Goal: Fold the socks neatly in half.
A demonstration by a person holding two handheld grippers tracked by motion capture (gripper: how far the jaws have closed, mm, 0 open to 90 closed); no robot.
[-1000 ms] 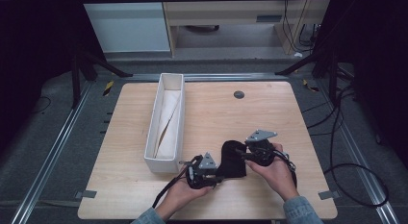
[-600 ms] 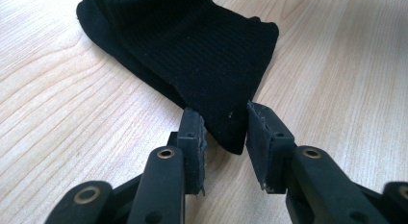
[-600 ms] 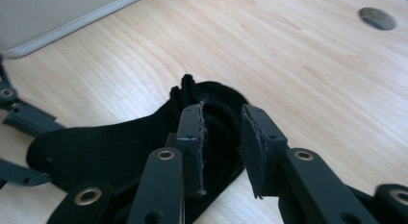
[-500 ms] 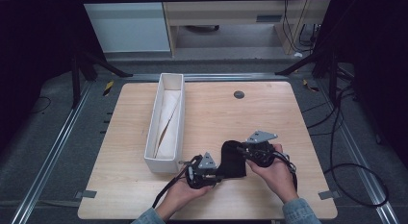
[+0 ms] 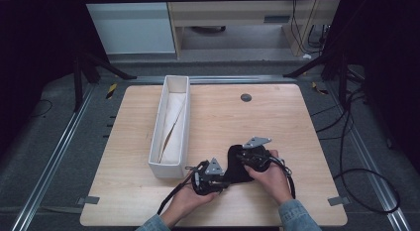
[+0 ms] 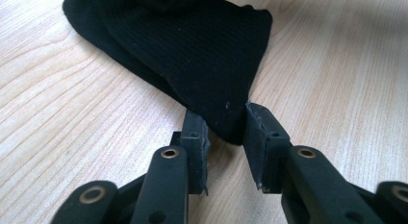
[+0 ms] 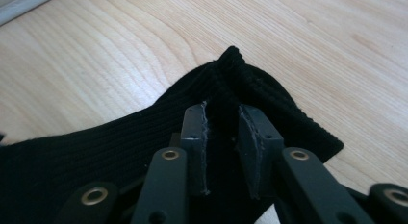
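Wooden table (image 5: 307, 127), black sock (image 5: 236, 164) pinched by both grippers' fingers

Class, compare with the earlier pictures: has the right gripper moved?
Yes. The right gripper has slid slightly left, toward the white box, its jaws closing on the black sock.
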